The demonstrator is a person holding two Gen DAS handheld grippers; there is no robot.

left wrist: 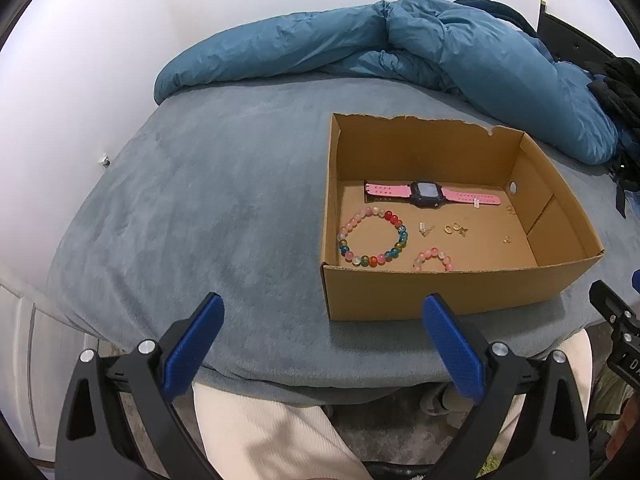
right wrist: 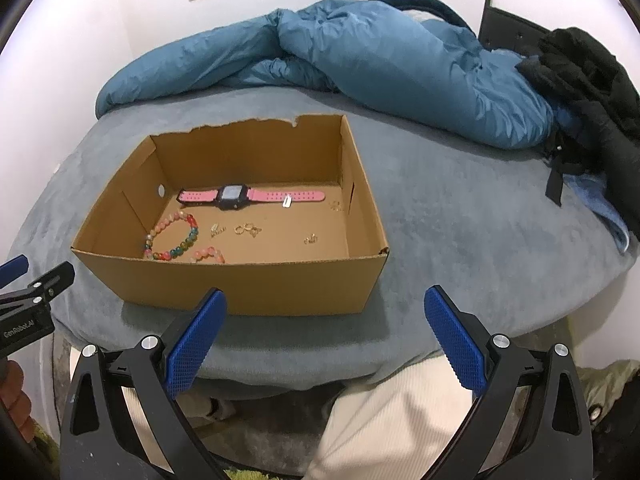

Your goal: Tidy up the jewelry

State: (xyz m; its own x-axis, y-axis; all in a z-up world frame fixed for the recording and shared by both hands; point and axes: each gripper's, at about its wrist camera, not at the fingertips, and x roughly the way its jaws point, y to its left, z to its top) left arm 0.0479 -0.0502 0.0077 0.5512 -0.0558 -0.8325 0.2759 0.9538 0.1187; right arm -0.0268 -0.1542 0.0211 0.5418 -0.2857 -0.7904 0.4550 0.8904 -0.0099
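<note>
An open cardboard box (left wrist: 448,292) (right wrist: 248,284) sits on a grey-blue bed. Inside lie a pink watch (left wrist: 430,193) (right wrist: 236,197), a multicoloured bead bracelet (left wrist: 372,236) (right wrist: 176,240), a smaller pink bead bracelet (left wrist: 434,259) (right wrist: 208,255) and several small gold pieces (left wrist: 454,229) (right wrist: 248,229). My left gripper (left wrist: 324,308) hovers open over the bed's front edge, left of the box's near wall. Just in front of the box, my right gripper (right wrist: 326,300) stands open too. Nothing is between either pair of fingers.
A crumpled blue duvet (left wrist: 400,40) (right wrist: 360,52) lies behind the box. Dark clothing (right wrist: 592,92) is heaped at the bed's right. The person's cream trouser legs (left wrist: 272,432) (right wrist: 400,420) show below the bed edge. The other gripper shows at each frame's side.
</note>
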